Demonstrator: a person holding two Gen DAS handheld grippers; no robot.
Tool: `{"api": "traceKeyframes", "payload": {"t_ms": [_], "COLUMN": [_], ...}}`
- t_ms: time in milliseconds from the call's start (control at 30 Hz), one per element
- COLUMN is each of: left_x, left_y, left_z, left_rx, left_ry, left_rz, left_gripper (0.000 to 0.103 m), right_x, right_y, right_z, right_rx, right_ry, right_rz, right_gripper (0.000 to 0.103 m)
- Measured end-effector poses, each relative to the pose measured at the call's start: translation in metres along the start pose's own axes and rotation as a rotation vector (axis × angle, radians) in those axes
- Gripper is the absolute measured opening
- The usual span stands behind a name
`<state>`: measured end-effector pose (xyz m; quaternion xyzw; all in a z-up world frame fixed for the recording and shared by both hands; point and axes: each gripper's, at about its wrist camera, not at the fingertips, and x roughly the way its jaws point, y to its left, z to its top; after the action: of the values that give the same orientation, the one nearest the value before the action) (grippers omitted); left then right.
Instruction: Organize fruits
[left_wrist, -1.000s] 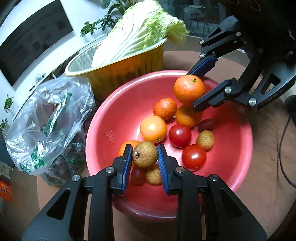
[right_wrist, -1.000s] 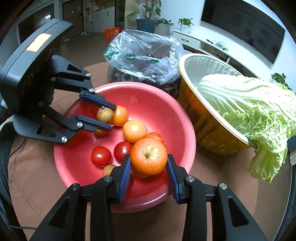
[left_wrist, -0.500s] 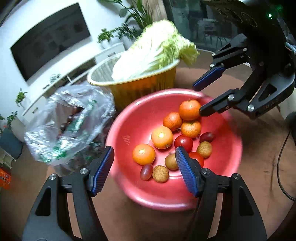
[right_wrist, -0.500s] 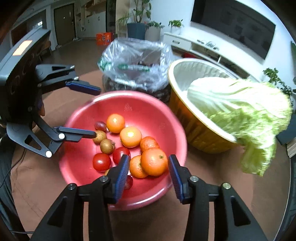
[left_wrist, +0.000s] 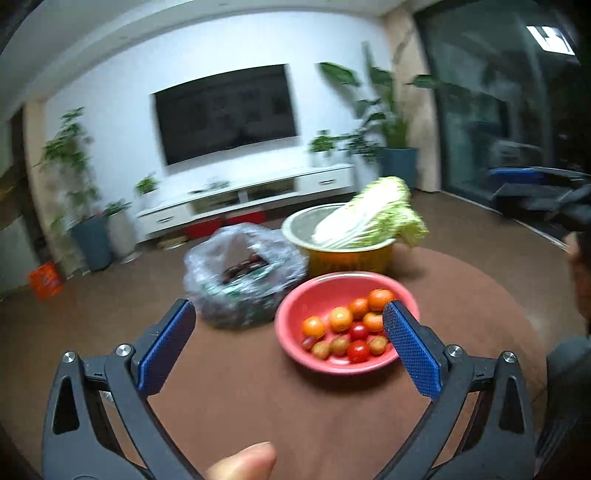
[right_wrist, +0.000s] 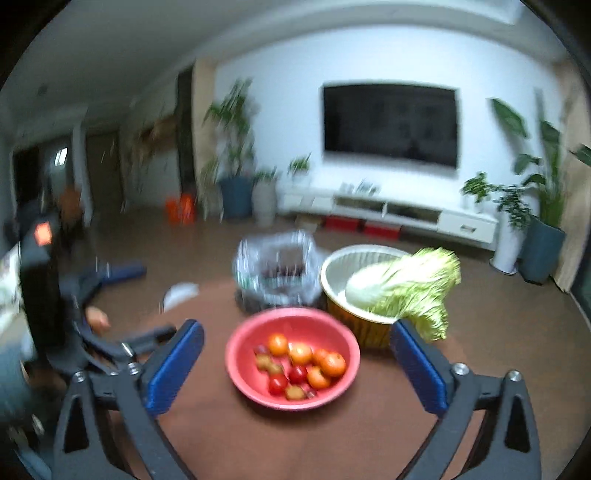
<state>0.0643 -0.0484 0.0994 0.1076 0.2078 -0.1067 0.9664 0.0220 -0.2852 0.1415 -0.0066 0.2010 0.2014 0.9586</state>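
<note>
Left wrist view, gripper: the left gripper (left_wrist: 288, 338) has just been opening; its jaws stand wide apart with nothing between them.
Left wrist view, fruit: the round red plastic bowl (left_wrist: 291, 314) of small oranges, tomatoes and brown fruits (left_wrist: 345, 332) sits on the round brown table (left_wrist: 240, 398), ahead and to the right, close by the right fingertip.
Left wrist view, neighbours: a crumpled clear plastic bag (left_wrist: 243, 280) lies left of the bowl; a gold foil basin holding a pale green napa cabbage (left_wrist: 365, 218) stands behind.
Left wrist view, hidden: the bag's contents are dark and blurred; a thumb (left_wrist: 242, 461) is cut off at the bottom edge.
Right wrist view, gripper: the right gripper (right_wrist: 297, 349) has likewise just been opening and is empty.
Right wrist view, fruit: the bowl (right_wrist: 240, 343) lies straight ahead, centred between the jaws, so this hand seems better aligned.
Right wrist view, hidden: motion blur smears the fruit; the left gripper (right_wrist: 122, 306) is indistinct at the left.
</note>
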Motion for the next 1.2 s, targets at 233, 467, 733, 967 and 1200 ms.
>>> {"api": "traceKeyframes", "payload": {"t_ms": [233, 467, 733, 967, 1200], "left_x": [-0.032, -0.058, -0.065, -0.055, -0.05], "left_y": [-0.004, -0.015, -0.026, -0.025, -0.025], "left_z": [-0.007, -0.027, -0.042, -0.047, -0.051], "left_rx": [-0.122, -0.218, -0.227, -0.235, -0.236], "left_ry": [0.069, 0.159, 0.204, 0.233, 0.246], "left_rz": [0.137, 0.133, 0.133, 0.144, 0.145], "left_gripper": [0.103, 0.103, 0.103, 0.103, 0.103], "right_x": [-0.045, -0.05, -0.049, -0.038, -0.035], "right_y": [0.023, 0.021, 0.024, 0.032, 0.04], "right_z": [-0.009, -0.034, -0.055, -0.065, -0.067], "right_rx": [0.098, 0.233, 0.242, 0.217, 0.2], "right_ry": [-0.029, 0.083, 0.161, 0.207, 0.228], "right_rz": [-0.148, -0.264, -0.322, -0.327, -0.322], "right_gripper": [0.103, 0.103, 0.103, 0.103, 0.103]}}
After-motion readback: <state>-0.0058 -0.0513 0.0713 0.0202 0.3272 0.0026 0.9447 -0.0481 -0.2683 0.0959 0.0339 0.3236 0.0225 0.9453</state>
